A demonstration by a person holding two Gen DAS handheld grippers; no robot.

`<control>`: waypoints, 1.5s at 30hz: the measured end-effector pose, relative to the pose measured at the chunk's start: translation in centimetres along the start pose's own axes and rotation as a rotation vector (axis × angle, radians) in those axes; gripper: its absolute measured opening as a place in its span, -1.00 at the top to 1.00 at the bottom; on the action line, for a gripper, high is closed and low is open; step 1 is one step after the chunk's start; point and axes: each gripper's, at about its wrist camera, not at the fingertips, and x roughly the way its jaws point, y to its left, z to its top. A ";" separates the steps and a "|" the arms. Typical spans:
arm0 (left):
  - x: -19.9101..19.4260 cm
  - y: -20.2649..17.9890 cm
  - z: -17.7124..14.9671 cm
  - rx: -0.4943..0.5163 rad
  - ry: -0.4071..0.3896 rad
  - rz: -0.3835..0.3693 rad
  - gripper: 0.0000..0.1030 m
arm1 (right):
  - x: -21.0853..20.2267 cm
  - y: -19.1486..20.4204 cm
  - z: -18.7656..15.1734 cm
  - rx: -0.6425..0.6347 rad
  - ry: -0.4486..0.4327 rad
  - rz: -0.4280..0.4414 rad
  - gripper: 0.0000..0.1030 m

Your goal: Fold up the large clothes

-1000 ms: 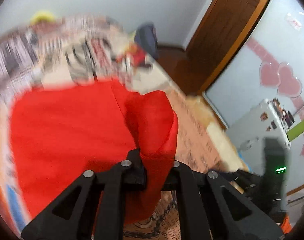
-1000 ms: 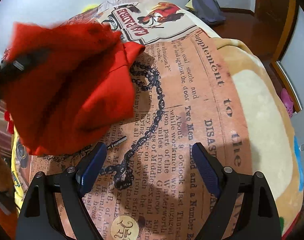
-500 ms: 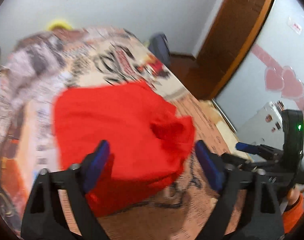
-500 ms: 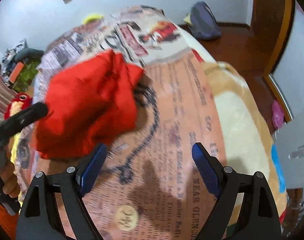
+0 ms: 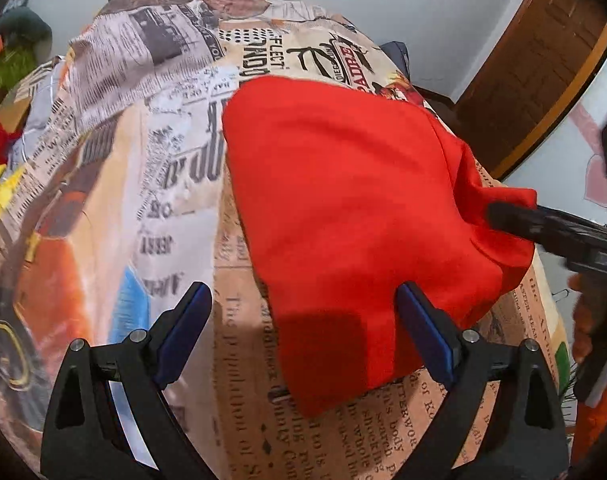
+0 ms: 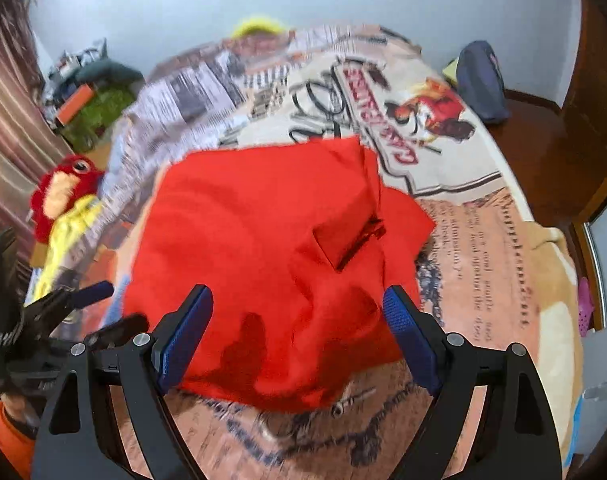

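A red garment (image 5: 343, 208) lies folded into a compact pile on the newspaper-print bedspread (image 5: 151, 184). My left gripper (image 5: 303, 332) is open and empty, its blue pads astride the garment's near edge. My right gripper (image 6: 299, 336) is open and empty, just above the near edge of the same red garment (image 6: 263, 256). In the left wrist view the right gripper (image 5: 551, 232) shows at the garment's right edge. In the right wrist view the left gripper (image 6: 83, 308) shows at the garment's left side.
A red and yellow plush toy (image 6: 59, 200) lies at the bed's left side. A dark blue bag (image 6: 479, 84) sits on the wooden floor past the bed's far right corner. A wooden door (image 5: 535, 60) stands at the right. Clutter (image 6: 87, 96) fills the back left corner.
My left gripper let go of the red cloth and opened, and the cloth dropped onto the pile. My right gripper swung left over the garment, still open.
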 end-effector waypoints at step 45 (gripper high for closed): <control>5.0 2.8 4.8 -0.115 0.095 -0.199 -0.95 | 6.2 -9.7 -0.5 0.225 0.131 0.209 -0.66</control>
